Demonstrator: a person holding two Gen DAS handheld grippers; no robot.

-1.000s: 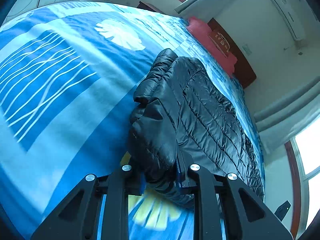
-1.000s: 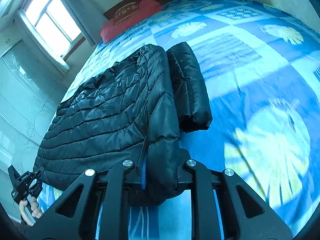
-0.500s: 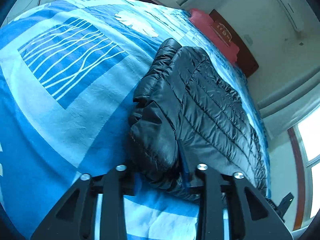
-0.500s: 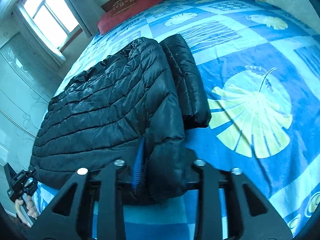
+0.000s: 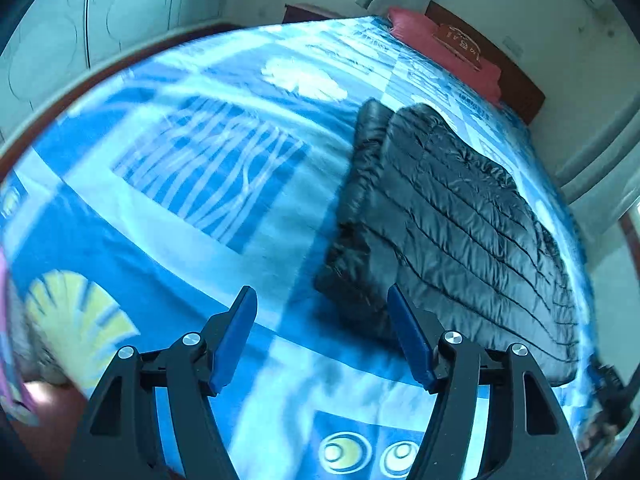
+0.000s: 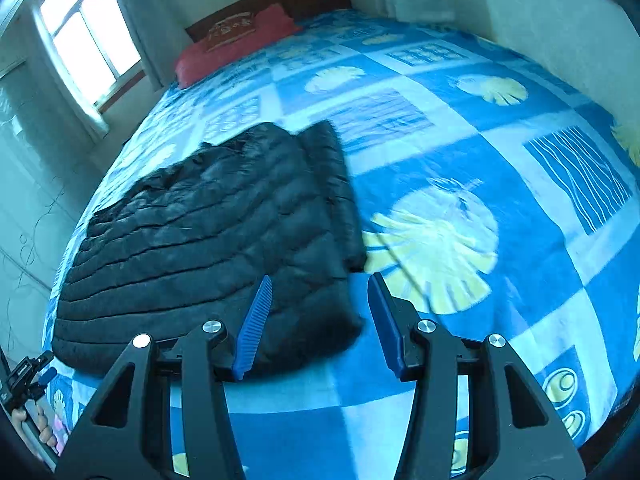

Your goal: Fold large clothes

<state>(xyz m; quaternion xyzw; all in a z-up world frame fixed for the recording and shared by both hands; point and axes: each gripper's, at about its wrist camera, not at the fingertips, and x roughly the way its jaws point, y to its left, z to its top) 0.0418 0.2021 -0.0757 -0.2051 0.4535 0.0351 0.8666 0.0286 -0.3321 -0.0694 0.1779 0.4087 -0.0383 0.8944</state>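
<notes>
On the bed (image 6: 520,168), over its blue patterned cover, the black puffer jacket (image 6: 208,240) lies flat with one side already turned in, a sleeve running along its edge toward three o'clock in the right wrist view. Both tools hang clear of it: the left gripper (image 5: 320,300) has its fingers spread wide with nothing between them, the jacket's near corner at about one o'clock from it, and the right gripper (image 6: 318,292) is likewise wide open and empty, poised just over the jacket's lower corner. To my eye one fold is done and the hands are between grips. Next would be taking the hem end, or the far side, with both fingers and bringing it across; that slippery, puffy shell will likely spring back unless pressed. A red pillow (image 6: 236,48) sits at twelve o'clock by the headboard. No containers anywhere in sight
</notes>
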